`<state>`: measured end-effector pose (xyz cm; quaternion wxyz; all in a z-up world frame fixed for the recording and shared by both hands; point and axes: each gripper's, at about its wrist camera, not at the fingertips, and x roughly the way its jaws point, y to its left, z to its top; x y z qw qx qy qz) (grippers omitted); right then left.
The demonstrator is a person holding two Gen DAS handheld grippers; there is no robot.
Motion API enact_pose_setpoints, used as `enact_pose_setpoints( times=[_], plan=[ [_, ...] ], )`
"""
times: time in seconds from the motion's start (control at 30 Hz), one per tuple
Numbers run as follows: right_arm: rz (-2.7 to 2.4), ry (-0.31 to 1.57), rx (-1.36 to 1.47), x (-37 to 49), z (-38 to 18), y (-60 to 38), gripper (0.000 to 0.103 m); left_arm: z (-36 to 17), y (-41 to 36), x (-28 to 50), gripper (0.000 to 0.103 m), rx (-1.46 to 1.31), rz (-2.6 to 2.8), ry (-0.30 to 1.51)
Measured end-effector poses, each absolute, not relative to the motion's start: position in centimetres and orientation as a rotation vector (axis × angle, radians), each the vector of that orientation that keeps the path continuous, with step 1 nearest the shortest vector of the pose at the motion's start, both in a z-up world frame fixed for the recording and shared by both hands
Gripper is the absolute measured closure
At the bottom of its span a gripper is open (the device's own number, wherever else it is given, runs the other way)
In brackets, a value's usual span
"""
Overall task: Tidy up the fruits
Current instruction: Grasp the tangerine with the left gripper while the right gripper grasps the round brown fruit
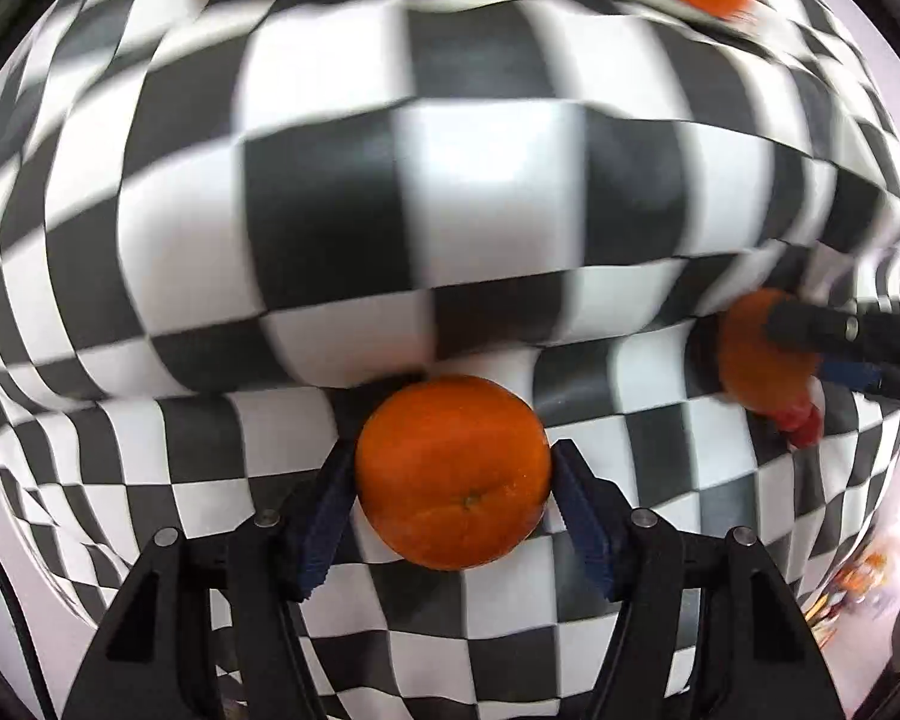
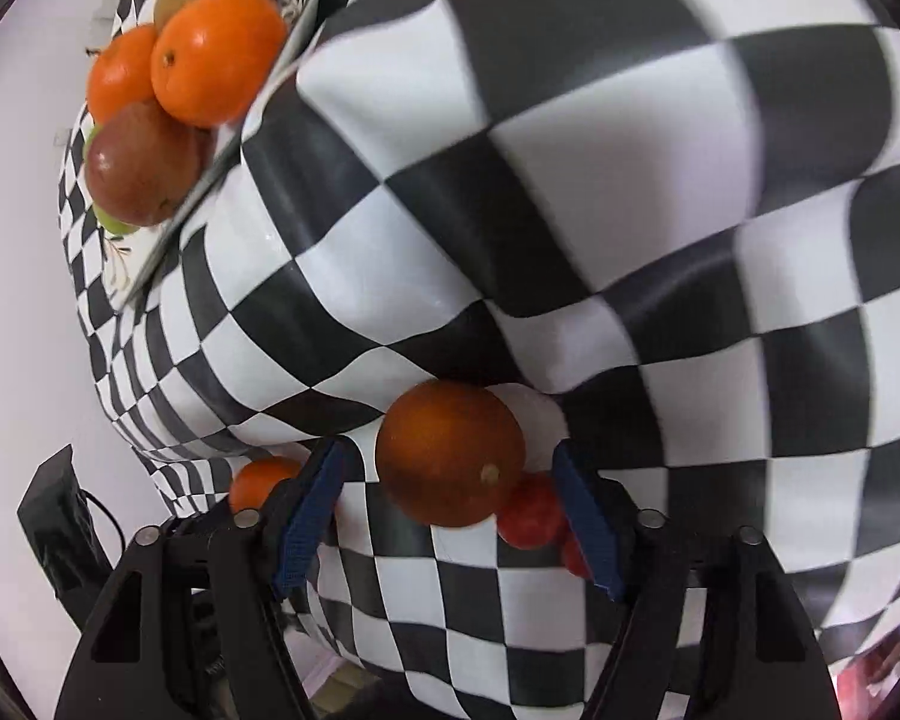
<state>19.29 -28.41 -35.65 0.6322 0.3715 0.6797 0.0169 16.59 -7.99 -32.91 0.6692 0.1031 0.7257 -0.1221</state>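
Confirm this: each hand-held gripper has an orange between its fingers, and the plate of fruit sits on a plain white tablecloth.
Not plain white: both wrist views show a black-and-white checkered tablecloth under the plate. The oranges do sit between the left and right hand-held gripper fingers.

We see a black-and-white checked cloth (image 1: 342,192) with a smooth, faintly shiny face that rumples into soft folds. The orange (image 1: 453,471) at the lower middle of the left wrist view has a finely pitted, slightly glossy peel. The left gripper (image 1: 453,486) looks like matt black plastic, with ribbed blue pads (image 1: 324,516) and small dull metal pins. In the right wrist view, the darker orange (image 2: 450,453) at lower centre shows a duller skin, and the small red fruit (image 2: 531,516) beside it is smooth and shiny. At upper left, the plate (image 2: 168,240) looks glazed, and the orange on it (image 2: 219,57) gleams.
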Motion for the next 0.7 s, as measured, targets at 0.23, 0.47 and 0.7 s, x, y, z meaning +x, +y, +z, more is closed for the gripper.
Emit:
enact_pose_setpoints(
  times=[0.23,0.47,0.7],
  plan=[
    [0.069,1.578,0.579,20.2,-34.3,-22.2,0.047,-32.9,-7.0,16.8,0.04,0.172,-0.324,1.645],
    [0.015,1.594,0.561,20.2,-35.4,-19.2,0.045,-34.2,-4.8,17.1,0.038,0.112,-0.391,1.672],
    [-0.012,1.574,0.568,19.5,-35.8,-18.9,0.047,-33.1,-3.2,17.9,0.041,0.113,-0.383,1.633]
  ],
)
